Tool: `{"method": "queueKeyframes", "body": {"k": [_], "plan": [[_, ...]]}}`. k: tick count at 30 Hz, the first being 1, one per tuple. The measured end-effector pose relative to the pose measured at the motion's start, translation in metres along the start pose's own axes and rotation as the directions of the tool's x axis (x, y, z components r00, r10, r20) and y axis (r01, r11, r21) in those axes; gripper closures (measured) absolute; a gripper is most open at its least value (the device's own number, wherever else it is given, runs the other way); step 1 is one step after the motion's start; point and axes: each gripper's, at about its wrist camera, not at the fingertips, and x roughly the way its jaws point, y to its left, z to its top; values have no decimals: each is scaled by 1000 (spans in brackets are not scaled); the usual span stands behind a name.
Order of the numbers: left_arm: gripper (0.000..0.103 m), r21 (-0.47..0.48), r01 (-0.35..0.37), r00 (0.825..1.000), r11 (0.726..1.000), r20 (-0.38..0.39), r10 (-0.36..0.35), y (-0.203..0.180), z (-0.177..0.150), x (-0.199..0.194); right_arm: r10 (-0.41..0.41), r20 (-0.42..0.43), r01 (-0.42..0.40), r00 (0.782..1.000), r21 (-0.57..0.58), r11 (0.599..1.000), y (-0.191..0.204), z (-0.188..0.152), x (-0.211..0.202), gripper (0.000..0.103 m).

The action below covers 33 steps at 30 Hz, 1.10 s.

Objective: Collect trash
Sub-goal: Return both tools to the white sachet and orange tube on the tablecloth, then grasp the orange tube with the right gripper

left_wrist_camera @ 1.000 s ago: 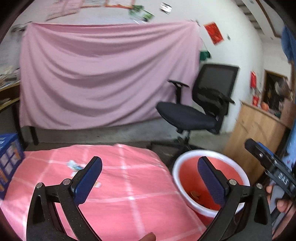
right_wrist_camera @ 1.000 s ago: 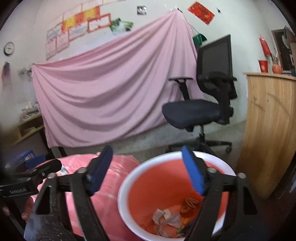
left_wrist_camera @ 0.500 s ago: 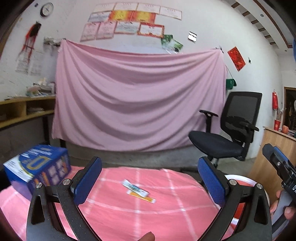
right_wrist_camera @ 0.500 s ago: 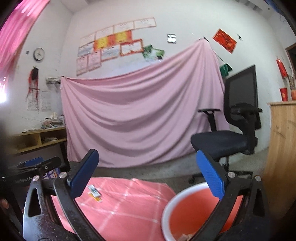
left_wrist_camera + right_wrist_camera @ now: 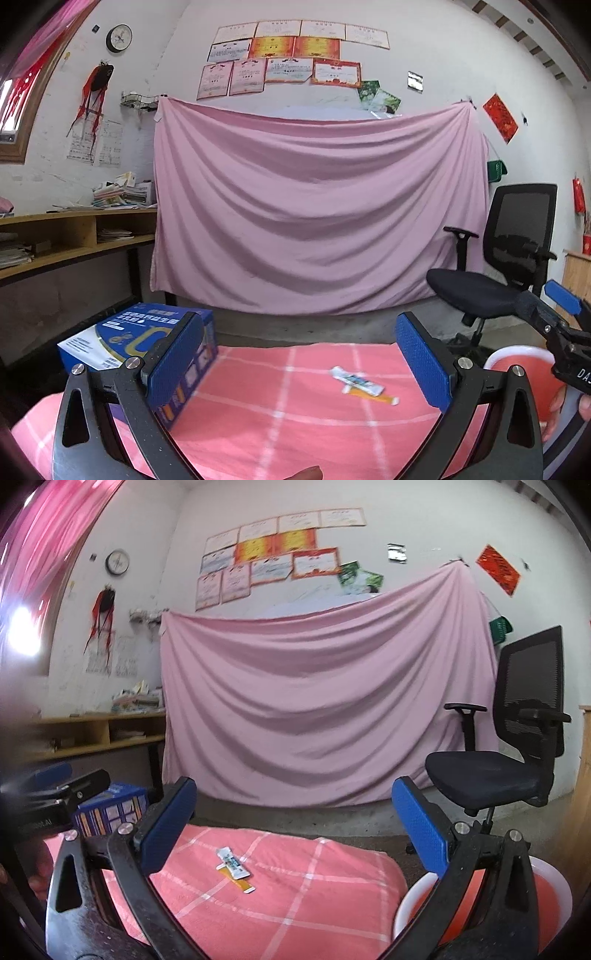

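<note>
A flat white wrapper (image 5: 356,380) overlapping a thin orange strip (image 5: 236,878) lies mid-cloth (image 5: 295,424), a soft pink checked spread. A glossy blue box (image 5: 122,336) stands at its left edge; a round red tub (image 5: 554,882) with a white rim sits low to the right. Pink sheet (image 5: 314,210) drapes the white wall, beside a mesh chair (image 5: 517,746). Left gripper (image 5: 295,365) and right gripper (image 5: 295,834) hover level above the cloth, blue pads spread wide, empty.
</note>
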Motion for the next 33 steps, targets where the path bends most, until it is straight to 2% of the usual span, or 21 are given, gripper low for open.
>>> {"method": "queueKeyframes", "body": {"k": [4, 7, 12, 15, 17, 18, 19, 20, 22, 24, 25, 27, 30, 33], "plan": [[2, 26, 12, 999, 1000, -42, -11, 5, -5, 20, 10, -64, -13, 998, -53, 999, 12, -7, 21, 0], [2, 47, 15, 997, 999, -82, -11, 6, -9, 35, 31, -146, -42, 989, -77, 996, 17, -14, 41, 0], [2, 40, 20, 980, 999, -198, -12, 12, -14, 67, 61, -284, -92, 957, -94, 991, 22, -31, 71, 0], [2, 19, 19, 959, 1000, -285, -12, 17, -21, 87, 92, -394, -135, 914, -82, 987, 23, -44, 93, 5], [2, 16, 10, 944, 1000, -331, -5, 17, -24, 96, 108, -455, -157, 884, -72, 985, 24, -52, 105, 16], [2, 14, 12, 934, 1000, -358, -6, 17, -26, 102, 117, -482, -169, 868, -66, 983, 24, -56, 109, 18], [2, 15, 4, 920, 1000, -391, 2, 17, -29, 109, 129, -517, -183, 846, -56, 982, 24, -60, 115, 21], [2, 14, 5, 907, 1000, -422, 1, 17, -32, 115, 138, -553, -194, 822, -44, 980, 23, -66, 122, 29], [2, 5, 8, 890, 1000, -457, -5, 18, -37, 124, 157, -605, -213, 781, -21, 977, 22, -73, 132, 40], [2, 3, 10, 873, 1000, -488, -7, 17, -41, 131, 173, -665, -229, 727, 3, 974, 21, -83, 145, 44], [2, 2, 12, 868, 1000, -497, -9, 17, -42, 133, 181, -679, -237, 712, 10, 972, 23, -85, 150, 48], [2, 10, 8, 856, 1000, -518, -1, 17, -47, 137, 203, -714, -265, 670, 26, 964, 25, -91, 159, 50], [2, 18, 15, 839, 1000, -544, -3, 13, -49, 143, 218, -749, -299, 626, 27, 954, 32, -98, 167, 50], [2, 20, 19, 825, 1000, -566, -5, 11, -50, 147, 211, -771, -312, 601, 17, 950, 37, -102, 172, 56]]}}
